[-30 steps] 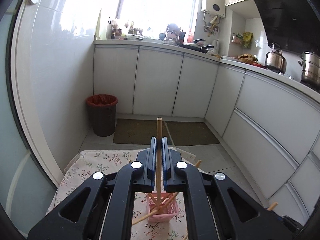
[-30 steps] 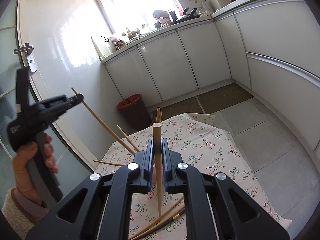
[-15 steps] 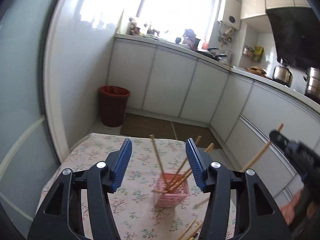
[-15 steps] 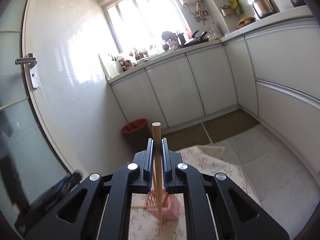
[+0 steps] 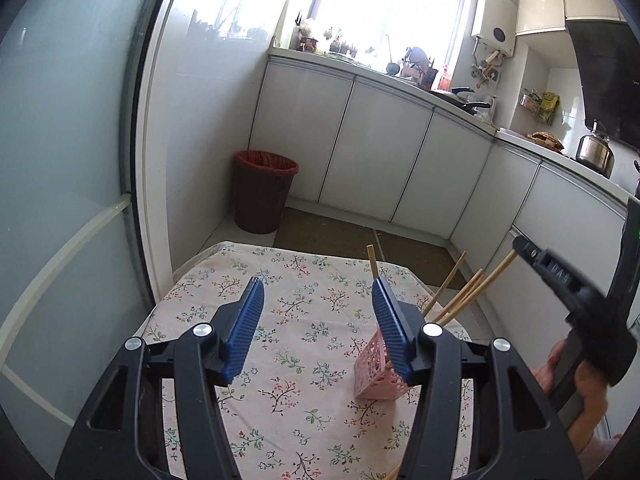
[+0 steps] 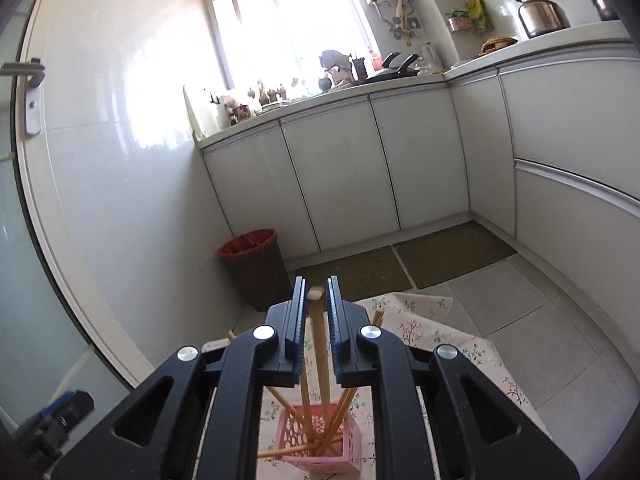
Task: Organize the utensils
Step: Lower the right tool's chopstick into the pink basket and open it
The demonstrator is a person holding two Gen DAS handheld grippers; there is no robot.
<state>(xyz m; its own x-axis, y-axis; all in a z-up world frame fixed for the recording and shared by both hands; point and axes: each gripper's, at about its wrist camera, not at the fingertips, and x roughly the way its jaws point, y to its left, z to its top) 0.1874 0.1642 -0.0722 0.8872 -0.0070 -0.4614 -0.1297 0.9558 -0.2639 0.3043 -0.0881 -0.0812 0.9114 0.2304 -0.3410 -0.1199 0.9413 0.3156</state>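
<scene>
The left gripper (image 5: 318, 322) stands wide apart with nothing between its blue pads (image 5: 246, 330), only the flowered tablecloth (image 5: 296, 280) showing through the gap. The right gripper (image 6: 316, 320) has just been opening: its jaws stand a little apart, and a chopstick (image 6: 320, 344) rises between them with a gap showing on either side, its lower end down in the pink basket (image 6: 320, 446). Whether the pads touch it at all I cannot tell. The basket stands on the table directly below the right gripper; in the left view it sits just behind the left gripper's right finger, partly hidden by it. It holds several other chopsticks (image 5: 460, 300) that lean out at different angles, one of them upright (image 5: 373, 260). One more chopstick end (image 5: 390, 474) pokes in at the bottom of the left view, on the cloth. The person's hand (image 5: 580, 384) grips the right tool's handle at the right edge of that view. Beyond the table are a red-lined bin (image 5: 264, 192) on the floor by the wall, two brown mats (image 6: 452, 254), white cabinets (image 6: 340, 168) and a kettle (image 6: 540, 8) on the counter.
</scene>
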